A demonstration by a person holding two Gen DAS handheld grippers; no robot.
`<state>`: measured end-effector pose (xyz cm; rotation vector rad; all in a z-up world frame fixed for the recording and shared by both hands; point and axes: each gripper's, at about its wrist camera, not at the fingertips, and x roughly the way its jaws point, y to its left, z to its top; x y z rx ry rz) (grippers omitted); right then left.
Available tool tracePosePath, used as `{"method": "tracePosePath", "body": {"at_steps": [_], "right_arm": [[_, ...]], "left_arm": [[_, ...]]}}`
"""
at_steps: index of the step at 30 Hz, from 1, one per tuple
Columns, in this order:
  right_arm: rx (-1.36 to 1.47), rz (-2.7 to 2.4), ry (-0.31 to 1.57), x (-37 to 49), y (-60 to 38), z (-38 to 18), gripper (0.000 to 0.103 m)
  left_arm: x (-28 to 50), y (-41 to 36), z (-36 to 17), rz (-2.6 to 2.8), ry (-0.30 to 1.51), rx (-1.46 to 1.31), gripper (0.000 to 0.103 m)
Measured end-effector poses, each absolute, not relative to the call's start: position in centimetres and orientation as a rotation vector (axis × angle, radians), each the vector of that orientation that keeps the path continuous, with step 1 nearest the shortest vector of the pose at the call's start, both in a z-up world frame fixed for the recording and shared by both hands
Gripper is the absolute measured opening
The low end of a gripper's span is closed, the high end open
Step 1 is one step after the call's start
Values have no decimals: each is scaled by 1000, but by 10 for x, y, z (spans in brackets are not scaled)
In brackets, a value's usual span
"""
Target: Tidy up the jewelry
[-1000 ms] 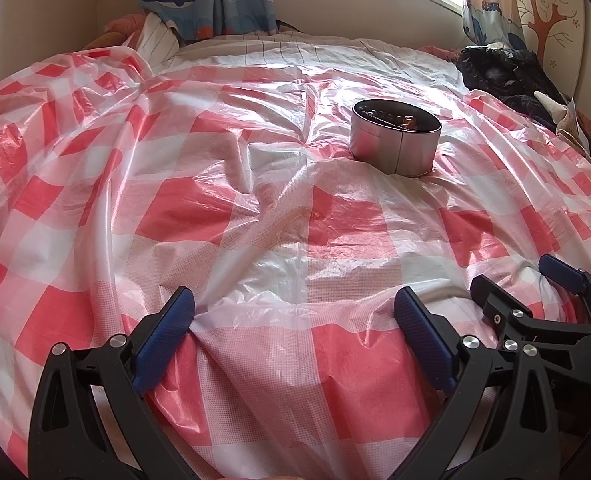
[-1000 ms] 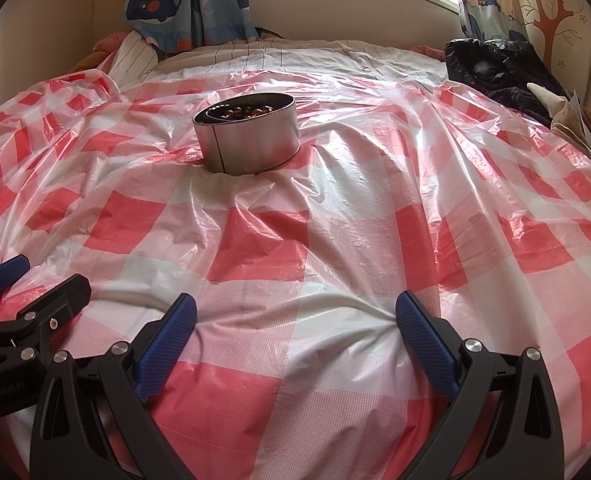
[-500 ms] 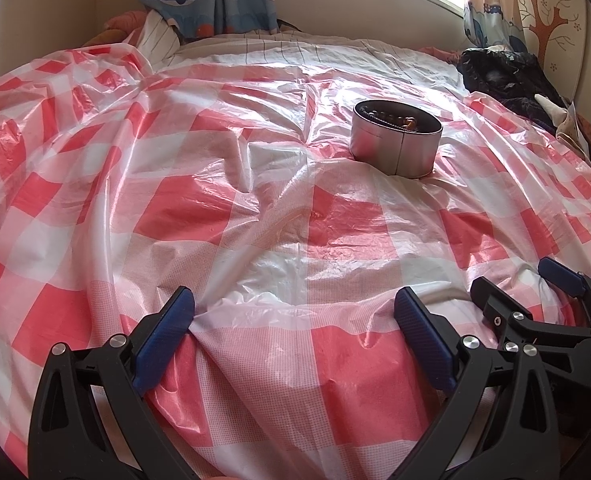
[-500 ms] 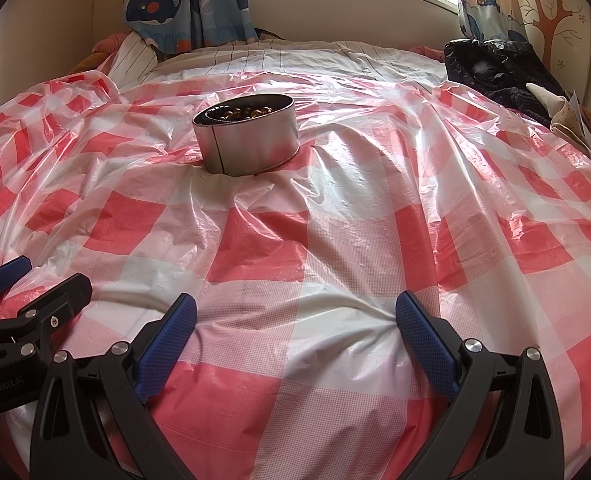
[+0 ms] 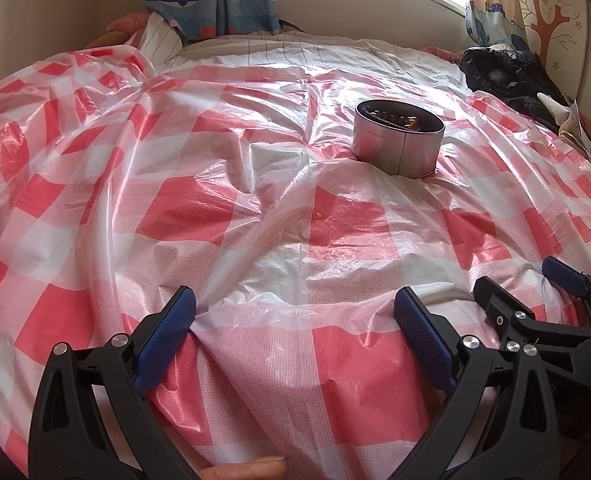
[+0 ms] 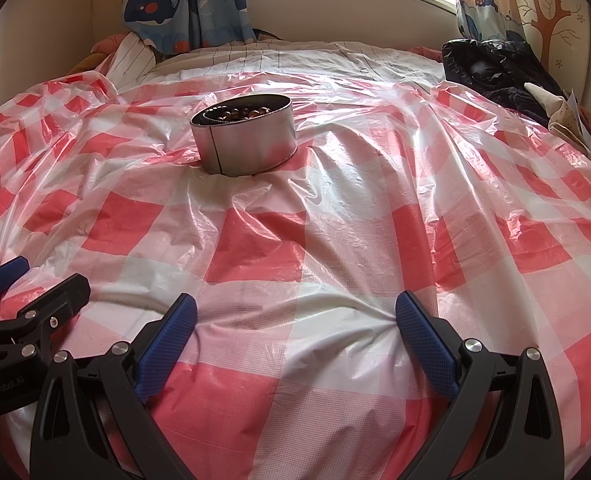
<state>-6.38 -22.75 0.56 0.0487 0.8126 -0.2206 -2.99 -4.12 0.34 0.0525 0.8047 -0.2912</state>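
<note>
A round silver tin stands on the red-and-white checked plastic sheet, with brown beads showing inside it. In the right wrist view the same tin sits ahead and to the left, beads at its rim. My left gripper rests low on the sheet near the front, open, nothing between its blue pads. My right gripper is open too and holds nothing. Each gripper appears in the other's view: the right one at the right edge, the left one at the left edge.
The sheet covers a bed with a striped cover at the far end. A heap of black clothing lies at the far right. Whale-print curtains hang below a window. A fingertip shows at the bottom edge.
Both grippers have stayed nearly still; the left wrist view has shifted only slightly. Tin and beads have not moved.
</note>
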Motion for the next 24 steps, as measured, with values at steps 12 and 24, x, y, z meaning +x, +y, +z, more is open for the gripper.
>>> {"method": "tracePosePath", "body": {"at_steps": [12,24], "right_arm": [[47,-223,810,-64,-228,6,95],[46,-225,808,-63,-229,6,95]], "left_arm": [[-30,-41,4,-290,803,52,96],[-31,-39,4,-284,799,53,95]]}}
